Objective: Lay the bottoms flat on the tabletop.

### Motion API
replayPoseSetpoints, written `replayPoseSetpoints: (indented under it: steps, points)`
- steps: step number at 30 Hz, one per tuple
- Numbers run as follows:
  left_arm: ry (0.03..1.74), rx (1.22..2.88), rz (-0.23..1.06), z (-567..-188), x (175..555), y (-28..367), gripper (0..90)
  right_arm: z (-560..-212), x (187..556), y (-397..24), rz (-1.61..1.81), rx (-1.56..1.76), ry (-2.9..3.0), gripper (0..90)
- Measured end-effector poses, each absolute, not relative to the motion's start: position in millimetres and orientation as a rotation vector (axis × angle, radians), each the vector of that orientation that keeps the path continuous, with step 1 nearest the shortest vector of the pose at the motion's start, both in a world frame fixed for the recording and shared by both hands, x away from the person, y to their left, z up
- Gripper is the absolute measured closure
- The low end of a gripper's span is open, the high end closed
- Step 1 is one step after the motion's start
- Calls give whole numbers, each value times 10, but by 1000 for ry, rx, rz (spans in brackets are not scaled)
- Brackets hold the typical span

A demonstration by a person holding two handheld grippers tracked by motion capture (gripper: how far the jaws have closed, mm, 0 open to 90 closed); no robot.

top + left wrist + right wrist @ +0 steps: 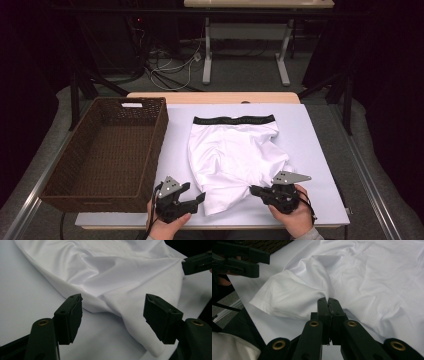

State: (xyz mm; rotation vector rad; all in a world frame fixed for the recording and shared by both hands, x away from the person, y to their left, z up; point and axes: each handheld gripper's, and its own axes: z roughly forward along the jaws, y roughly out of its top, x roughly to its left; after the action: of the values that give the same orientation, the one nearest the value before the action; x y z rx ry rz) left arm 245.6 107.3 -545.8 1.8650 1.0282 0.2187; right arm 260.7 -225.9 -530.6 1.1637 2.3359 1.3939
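Observation:
White boxer shorts (232, 152) with a black waistband (234, 120) lie on the white table (310, 150), rumpled at the near end. My right gripper (254, 190) is shut on the fabric at the crotch between the two legs; in the right gripper view its jaws (328, 301) pinch a fold of the white cloth (294, 297). My left gripper (200, 197) stands open at the near left leg's hem. In the left gripper view that leg's cloth (120, 290) lies between and beyond the spread jaws, untouched by the pads.
A brown wicker basket (150, 150) stands on the table's left side with nothing in it. The table's near edge runs just below both hands. Another table's legs and loose cables are on the floor behind.

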Motion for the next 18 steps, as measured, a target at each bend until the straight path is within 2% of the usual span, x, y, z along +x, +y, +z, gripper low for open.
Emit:
replayPoseSetpoints:
  steps: [12,18]
  points:
    - [963,1948,172,-5577,2118,957,359,-5372,2510,-2277,1349,1166,2369,893]
    - [934,2019,146,-5674,2114,815,460,-5396,2529,-2356,1370,1224,2334,893]
